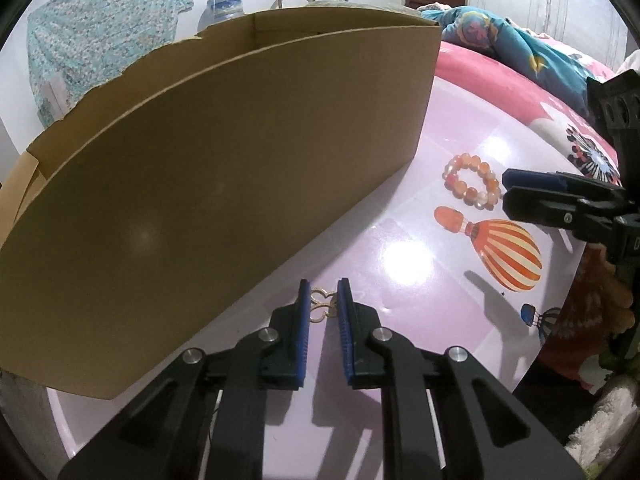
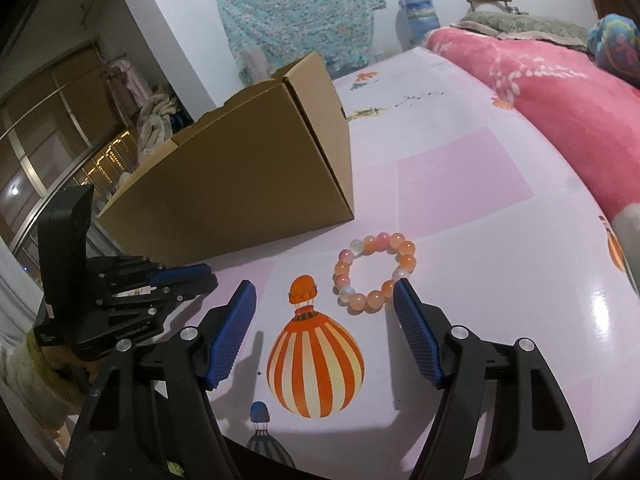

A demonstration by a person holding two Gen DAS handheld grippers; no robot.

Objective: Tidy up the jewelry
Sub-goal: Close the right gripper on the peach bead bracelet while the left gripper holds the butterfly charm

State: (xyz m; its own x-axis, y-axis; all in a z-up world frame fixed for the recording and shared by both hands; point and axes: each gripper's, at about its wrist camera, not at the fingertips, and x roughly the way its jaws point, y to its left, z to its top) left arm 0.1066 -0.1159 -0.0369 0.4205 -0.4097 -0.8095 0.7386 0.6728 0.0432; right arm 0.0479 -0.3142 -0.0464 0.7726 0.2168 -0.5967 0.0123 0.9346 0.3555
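Observation:
A small gold openwork jewelry piece (image 1: 323, 306) lies on the pink tabletop (image 1: 400, 208) by the cardboard box's (image 1: 200, 168) near wall. My left gripper (image 1: 324, 300) has its blue pads narrowed onto it, one at each side. In the right wrist view the left gripper (image 2: 210, 274) shows from the side, low on the table in front of the box (image 2: 240, 176). An orange and pink bead bracelet (image 2: 374, 272) lies flat just ahead of my right gripper (image 2: 324, 286), which stands open; its right fingertip (image 2: 402, 288) sits at the bracelet's (image 1: 472, 181) near edge.
The tall open-topped box takes up the table's left side. The table cover is printed with striped hot-air balloons (image 2: 316, 364). A pink blanket (image 2: 560, 100) and blue patterned bedding (image 1: 520, 48) lie beyond the table's right edge. A person's sleeve (image 2: 36, 380) shows behind the left gripper.

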